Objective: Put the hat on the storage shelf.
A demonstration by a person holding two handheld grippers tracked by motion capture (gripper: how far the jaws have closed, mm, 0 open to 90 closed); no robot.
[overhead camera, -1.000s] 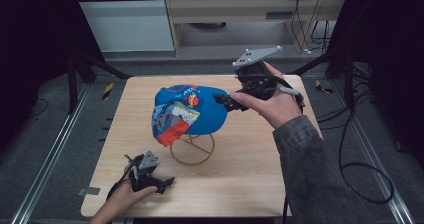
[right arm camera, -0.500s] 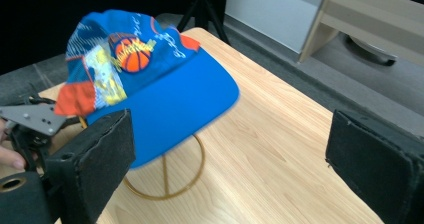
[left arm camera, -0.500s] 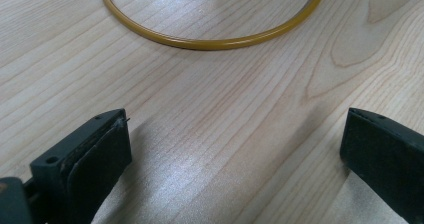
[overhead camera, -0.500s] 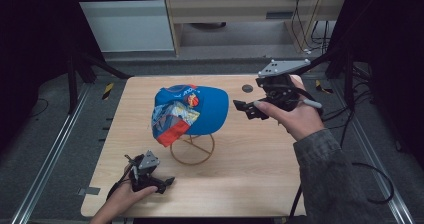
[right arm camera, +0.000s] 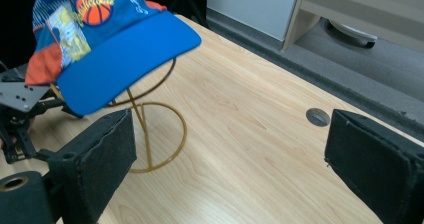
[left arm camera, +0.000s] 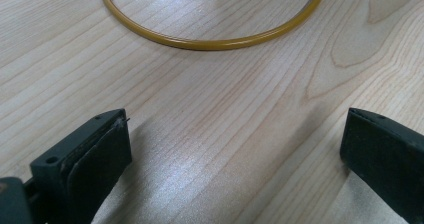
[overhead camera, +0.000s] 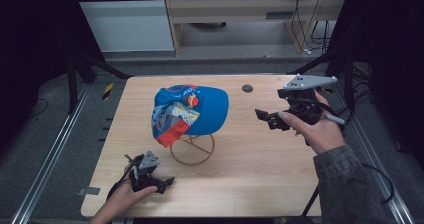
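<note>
A blue cap [right arm camera: 107, 44] on a wire stand carries a printed panel with an orange basketball [right arm camera: 96, 10] crossed by script lettering that appears to read "Basketball", seen in the right gripper view; in the high view the same cap [overhead camera: 189, 113] shows small white lettering near its top edge, too blurred to read; the other printed patches on its panels are too small to make out.
</note>
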